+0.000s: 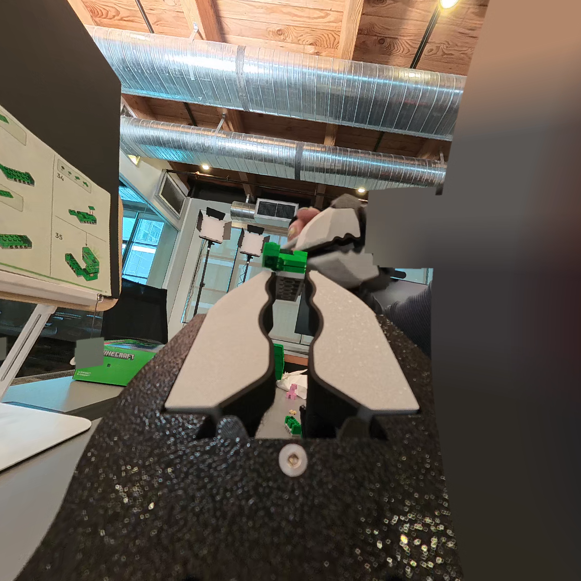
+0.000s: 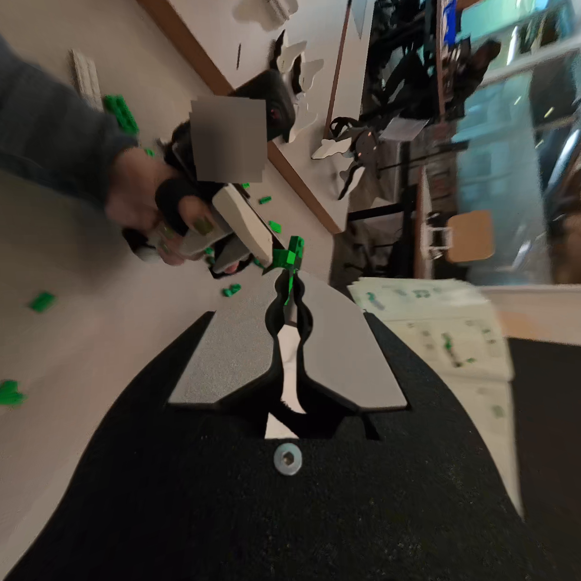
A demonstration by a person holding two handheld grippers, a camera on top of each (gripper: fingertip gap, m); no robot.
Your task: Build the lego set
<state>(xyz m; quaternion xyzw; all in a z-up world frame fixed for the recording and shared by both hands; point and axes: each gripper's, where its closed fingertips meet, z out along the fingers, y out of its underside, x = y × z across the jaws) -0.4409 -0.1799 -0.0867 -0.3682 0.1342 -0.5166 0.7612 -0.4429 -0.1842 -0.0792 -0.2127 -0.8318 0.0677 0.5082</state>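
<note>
Left tongs (image 1: 287, 276) — pinching green lego build (image 1: 284, 259); right tongs (image 2: 287, 276) pinching it too.

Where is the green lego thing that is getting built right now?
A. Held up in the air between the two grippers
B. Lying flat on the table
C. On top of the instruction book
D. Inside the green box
A: the green lego assembly sits at the tips of the left gripper, lifted above the table, and the right gripper meets it from the other side.
</note>
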